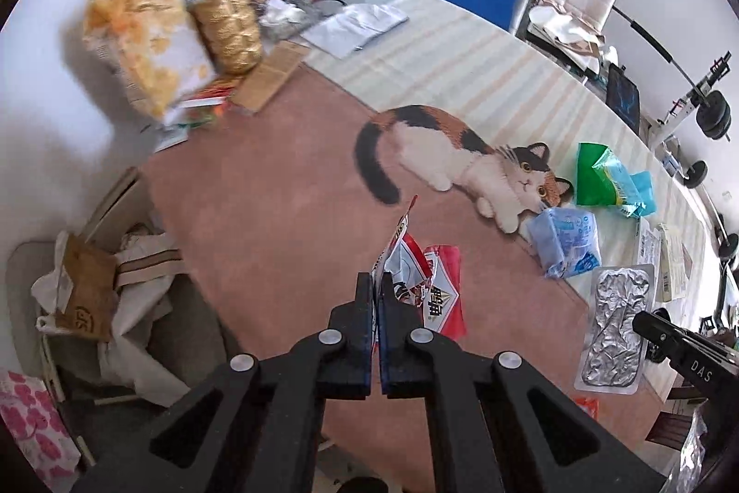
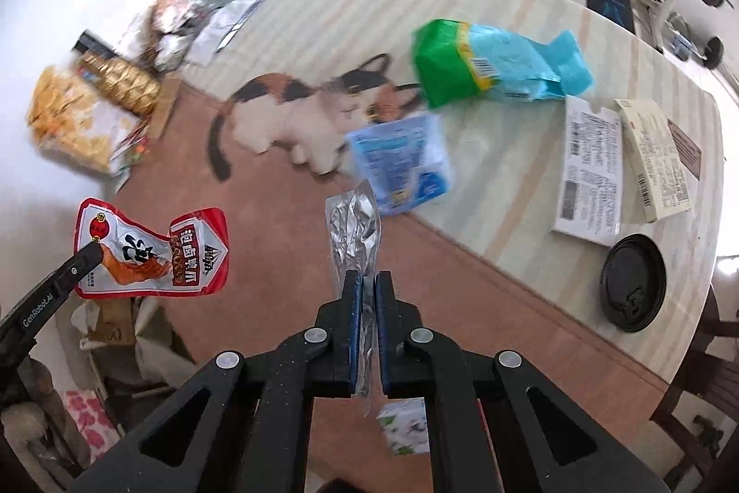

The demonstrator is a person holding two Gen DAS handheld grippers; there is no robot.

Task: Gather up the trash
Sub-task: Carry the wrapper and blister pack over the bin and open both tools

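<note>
A: Quick status. What have both hands got?

B: Left gripper (image 1: 376, 285) has its fingers clamped tight on the red wrapper (image 1: 415, 276), pinched at one end. In the right view the wrapper (image 2: 152, 248) hangs clear of the counter (image 2: 508, 45), long axis running out sideways from the left fingers (image 2: 90, 252). Right gripper (image 2: 365, 285) is squeezed on the foil pack (image 2: 355, 234), which sticks straight out past the tips, long axis in line w/ the fingers.

A: Where does the stuff go?

B: My guess: the trash pile (image 1: 111, 299) of bags and paper down off the counter's left edge. Looks like the drop spot, tho I can't see a proper bin rim.

A: Which hand is nearer to it?

B: Left, I'd say. In the left view the pile sits just left of and below the left fingers, wrapper near that edge. The right one is further in over the counter, so it has to cross toward the same side.

A: Anything left on top?

B: Yes: green bag (image 2: 494, 63), blue pouch (image 2: 402, 165), black lid (image 2: 632, 285), all well apart from both grippers.
</note>
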